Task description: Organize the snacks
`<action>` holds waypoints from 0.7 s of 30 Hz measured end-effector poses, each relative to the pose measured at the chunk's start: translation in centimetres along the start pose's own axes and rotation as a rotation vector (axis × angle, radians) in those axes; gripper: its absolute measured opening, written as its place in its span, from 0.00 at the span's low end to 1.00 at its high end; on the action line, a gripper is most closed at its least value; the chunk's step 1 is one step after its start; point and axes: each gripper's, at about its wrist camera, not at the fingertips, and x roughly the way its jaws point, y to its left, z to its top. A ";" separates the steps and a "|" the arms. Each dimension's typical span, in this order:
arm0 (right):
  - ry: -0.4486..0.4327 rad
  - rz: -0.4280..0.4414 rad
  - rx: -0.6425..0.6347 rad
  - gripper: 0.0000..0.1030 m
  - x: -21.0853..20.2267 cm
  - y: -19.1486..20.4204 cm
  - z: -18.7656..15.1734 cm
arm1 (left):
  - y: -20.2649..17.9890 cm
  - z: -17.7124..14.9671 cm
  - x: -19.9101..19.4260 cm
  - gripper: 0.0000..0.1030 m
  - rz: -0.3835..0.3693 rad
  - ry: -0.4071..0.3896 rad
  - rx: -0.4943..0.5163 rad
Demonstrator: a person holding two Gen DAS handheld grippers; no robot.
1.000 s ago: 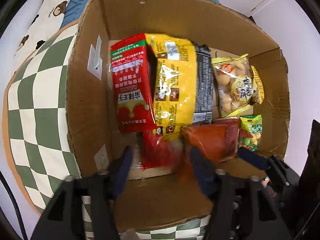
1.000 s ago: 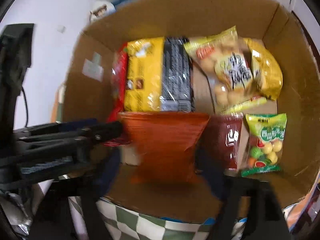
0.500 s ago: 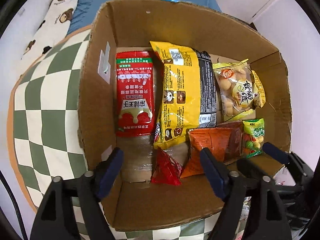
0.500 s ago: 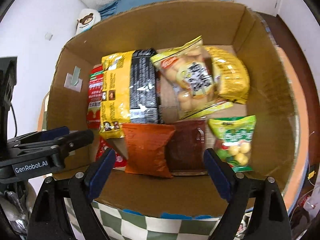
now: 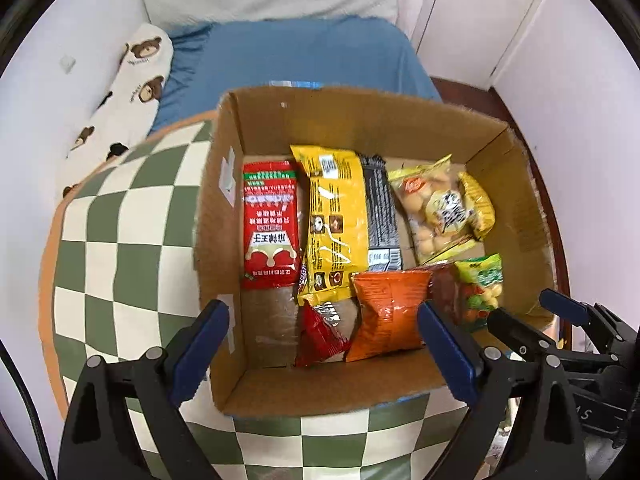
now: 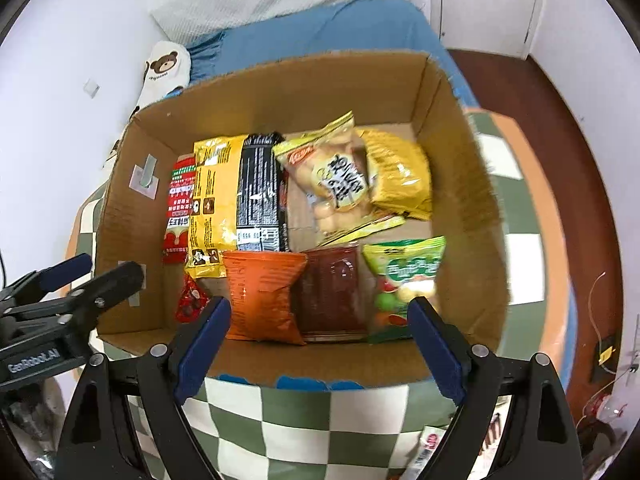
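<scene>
A cardboard box (image 5: 360,120) (image 6: 280,92) on a checkered cloth holds several snack packs. A small red packet (image 5: 320,336) (image 6: 191,298) lies free on the box floor beside an orange bag (image 5: 386,312) (image 6: 262,294). Behind them lie a red pack (image 5: 271,226), a yellow pack (image 5: 336,220), a black pack (image 6: 260,192) and a bag of round biscuits (image 6: 332,184). A dark red pack (image 6: 332,292) and a green candy bag (image 6: 404,276) sit to the right. My left gripper (image 5: 322,320) hangs above the box's near side, jaws opening, nothing between them. My right gripper (image 6: 318,322) stands open and empty.
The green-and-white checkered cloth (image 5: 120,240) covers a round table under the box. A blue bed (image 5: 300,52) with a bear-print pillow (image 5: 120,92) lies beyond. White walls and a door (image 5: 480,12) stand behind; dark floor (image 6: 560,120) shows at right.
The left gripper let go of the small red packet, opened wide and rose. The right gripper also rose away from the orange bag. Both views now take in the whole box.
</scene>
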 end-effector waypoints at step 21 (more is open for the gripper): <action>-0.285 -0.051 -0.051 0.89 -13.2 1.2 -6.9 | -2.7 -7.2 -11.6 0.93 0.020 -0.287 0.061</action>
